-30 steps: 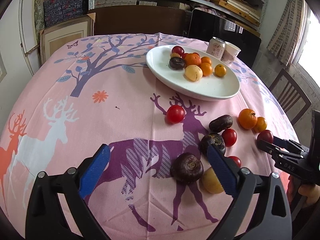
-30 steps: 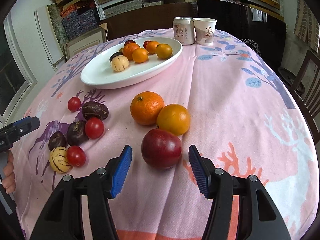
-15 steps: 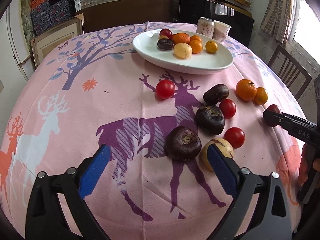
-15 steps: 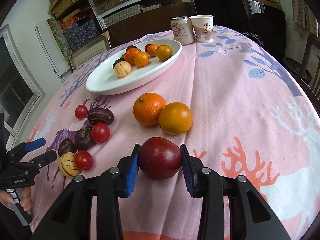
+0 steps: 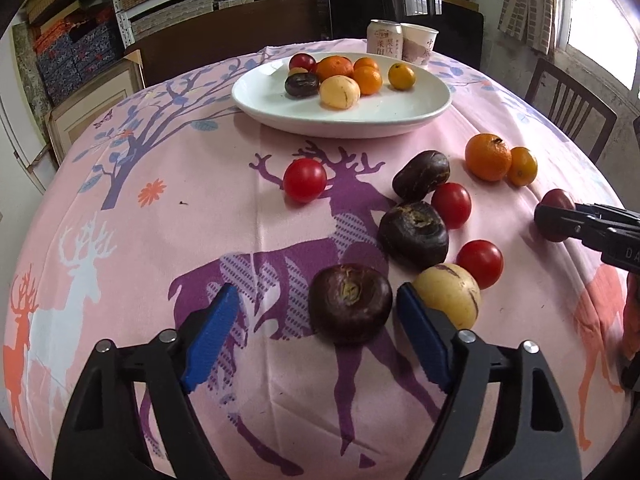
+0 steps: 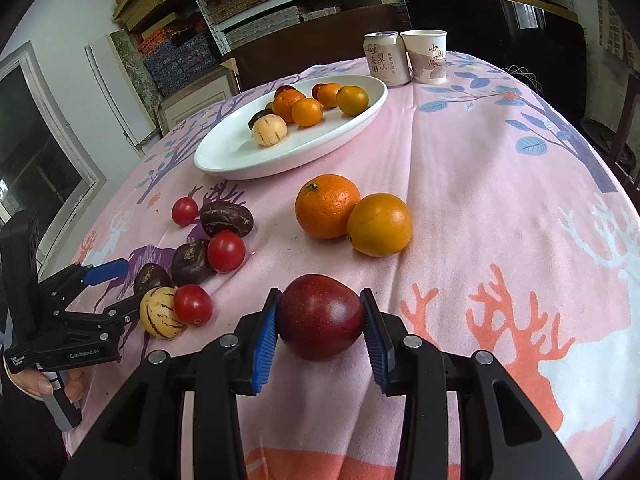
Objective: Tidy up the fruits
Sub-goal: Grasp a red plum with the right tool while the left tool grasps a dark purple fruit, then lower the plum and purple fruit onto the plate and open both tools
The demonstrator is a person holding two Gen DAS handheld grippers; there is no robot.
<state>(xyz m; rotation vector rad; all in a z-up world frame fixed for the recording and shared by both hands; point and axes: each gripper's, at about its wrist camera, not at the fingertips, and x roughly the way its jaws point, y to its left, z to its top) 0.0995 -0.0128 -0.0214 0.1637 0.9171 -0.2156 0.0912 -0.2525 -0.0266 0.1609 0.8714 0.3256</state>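
Observation:
My right gripper (image 6: pixel 320 316) is shut on a dark red plum (image 6: pixel 320 314), just above the pink cloth. My left gripper (image 5: pixel 318 320) is open around a dark purple fruit (image 5: pixel 350 304), its right pad next to a yellow striped melon (image 5: pixel 448 300). Loose on the cloth lie two more dark purple fruits (image 5: pixel 414 234), three red tomatoes (image 5: pixel 305 180) and two oranges (image 6: pixel 328 206). The white plate (image 5: pixel 384 116) at the back holds several fruits. The left gripper also shows in the right wrist view (image 6: pixel 116 290), and the right gripper in the left wrist view (image 5: pixel 560 216).
A drink can (image 6: pixel 386 58) and a paper cup (image 6: pixel 428 56) stand behind the plate. A wooden chair (image 5: pixel 568 108) is past the table's right edge. Shelves with boxes line the back wall.
My right gripper closed on the red plum and lifted it slightly. My left gripper moved forward so the dark purple fruit now sits between its open pads.

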